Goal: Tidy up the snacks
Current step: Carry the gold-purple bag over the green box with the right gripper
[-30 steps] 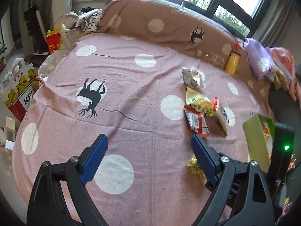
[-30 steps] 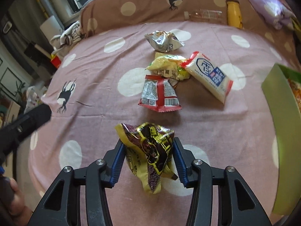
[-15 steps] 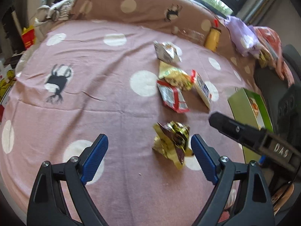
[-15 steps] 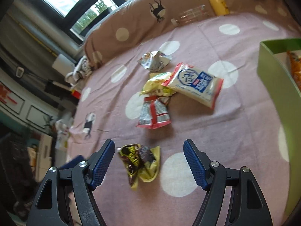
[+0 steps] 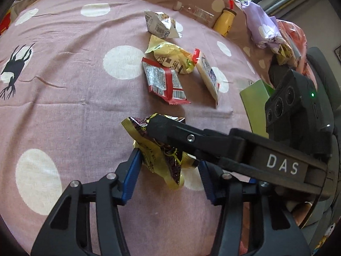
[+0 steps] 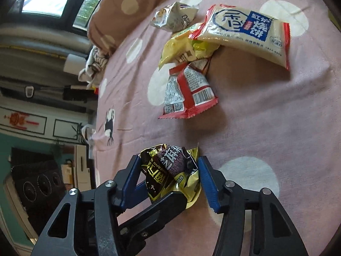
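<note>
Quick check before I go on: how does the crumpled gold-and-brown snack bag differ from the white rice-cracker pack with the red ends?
The gold-and-brown bag is crumpled and dark; the white cracker pack is smooth and pale. The bag sits between both claws, left and right, which have just been closing; the pack is untouched, propped on the yellow bag. Both are on the pink spotted bedspread.

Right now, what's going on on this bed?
A person with a claw in each hand is sorting snacks on a pink polka-dot bedspread. Both claws have just been closing on the same crumpled gold-and-brown snack bag: the left claw from one side, the right claw from another. Four more packets lie loose further up the bed: a red one, a yellow one, a white one, a silver one. A green box waits beside them.
</note>
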Tool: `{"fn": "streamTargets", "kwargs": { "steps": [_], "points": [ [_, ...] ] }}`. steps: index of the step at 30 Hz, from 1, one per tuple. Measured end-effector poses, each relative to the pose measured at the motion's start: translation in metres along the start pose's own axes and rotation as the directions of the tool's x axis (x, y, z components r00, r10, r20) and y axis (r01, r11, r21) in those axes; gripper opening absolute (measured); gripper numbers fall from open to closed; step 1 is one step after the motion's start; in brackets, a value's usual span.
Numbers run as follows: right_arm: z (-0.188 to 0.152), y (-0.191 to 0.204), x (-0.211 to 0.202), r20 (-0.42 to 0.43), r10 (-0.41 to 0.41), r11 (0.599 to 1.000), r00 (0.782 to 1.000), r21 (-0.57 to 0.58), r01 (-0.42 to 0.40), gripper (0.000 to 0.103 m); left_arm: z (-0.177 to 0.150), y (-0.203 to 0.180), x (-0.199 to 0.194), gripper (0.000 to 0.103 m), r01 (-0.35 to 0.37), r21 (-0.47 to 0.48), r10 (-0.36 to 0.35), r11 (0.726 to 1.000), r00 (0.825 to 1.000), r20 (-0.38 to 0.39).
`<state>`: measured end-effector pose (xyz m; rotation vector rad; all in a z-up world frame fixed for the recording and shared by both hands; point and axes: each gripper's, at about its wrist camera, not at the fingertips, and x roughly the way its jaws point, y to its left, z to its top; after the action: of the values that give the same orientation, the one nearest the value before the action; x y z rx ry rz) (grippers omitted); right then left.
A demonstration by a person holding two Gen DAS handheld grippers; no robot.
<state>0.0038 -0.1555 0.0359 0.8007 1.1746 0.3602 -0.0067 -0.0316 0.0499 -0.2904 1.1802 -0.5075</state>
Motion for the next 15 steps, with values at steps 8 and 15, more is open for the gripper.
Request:
{"fn": "streamTargets", "kwargs": {
  "steps": [8, 15],
  "points": [
    [-0.005, 0.029, -0.062, 0.2, 0.012, 0.993, 0.98, -0.115, 0.012, 0.054, 0.005, -0.041, -0.038, 0.051, 0.068, 0.142, -0.091, 0.988, 0.983, 0.162],
    [-0.009, 0.028, -0.133, 0.408, 0.002, 0.989, 0.913, -0.139, 0.06, 0.054, 0.011, -0.098, -0.048, 0.051, 0.132, 0.32, -0.208, 0.938, 0.954, 0.217]
  ]
}}
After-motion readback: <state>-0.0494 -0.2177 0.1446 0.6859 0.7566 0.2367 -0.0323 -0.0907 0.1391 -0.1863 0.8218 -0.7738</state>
